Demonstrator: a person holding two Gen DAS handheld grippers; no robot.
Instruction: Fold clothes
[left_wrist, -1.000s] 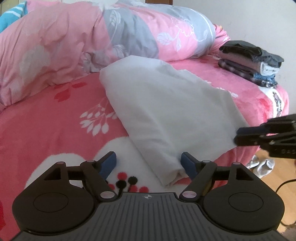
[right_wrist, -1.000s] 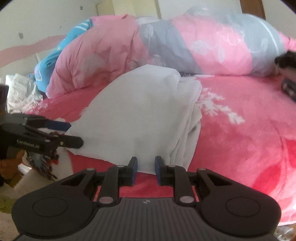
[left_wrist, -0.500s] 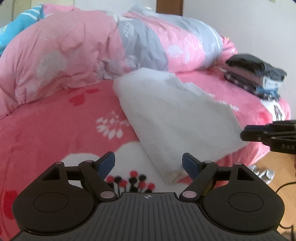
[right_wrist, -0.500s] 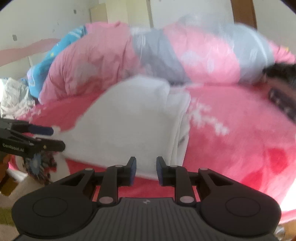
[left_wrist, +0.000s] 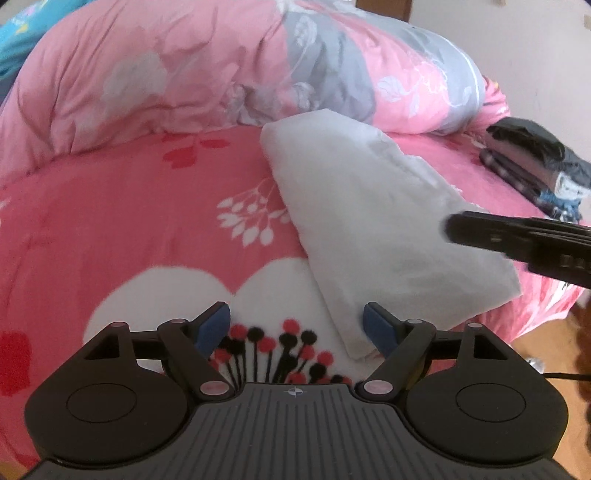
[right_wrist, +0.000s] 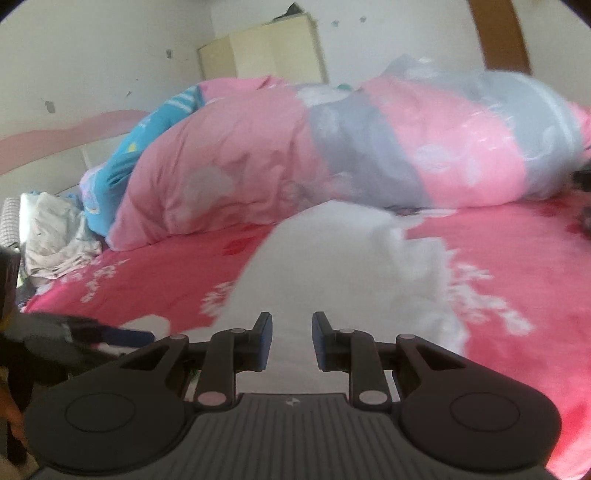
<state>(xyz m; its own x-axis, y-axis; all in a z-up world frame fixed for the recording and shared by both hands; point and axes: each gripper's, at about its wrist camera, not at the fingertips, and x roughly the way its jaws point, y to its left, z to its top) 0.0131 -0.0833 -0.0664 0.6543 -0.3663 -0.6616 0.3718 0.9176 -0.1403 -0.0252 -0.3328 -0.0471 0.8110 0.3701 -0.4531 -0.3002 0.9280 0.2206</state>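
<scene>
A white garment (left_wrist: 369, 221), folded into a long slab, lies diagonally on the pink floral bed (left_wrist: 129, 229). My left gripper (left_wrist: 295, 325) hovers open and wide at the garment's near corner, which lies just inside its right finger (left_wrist: 376, 325); nothing is held. My right gripper (left_wrist: 517, 240) reaches in from the right above the garment's right edge. In the right wrist view the garment (right_wrist: 351, 258) fills the space ahead, and my right gripper (right_wrist: 292, 336) has its jaws a narrow gap apart with white cloth showing behind that gap. The blurred left gripper (right_wrist: 110, 336) is low at the left.
A rolled pink and grey duvet (left_wrist: 184, 74) lines the far side of the bed. A stack of folded dark clothes (left_wrist: 535, 162) sits at the far right corner. Pale crumpled laundry (right_wrist: 51, 236) lies at the bed's left end. Wooden floor (left_wrist: 546, 354) shows past the right edge.
Both grippers have moved forward over the bed. The right one has gone from beside the garment's edge to above it. Neither jaw gap has changed.
</scene>
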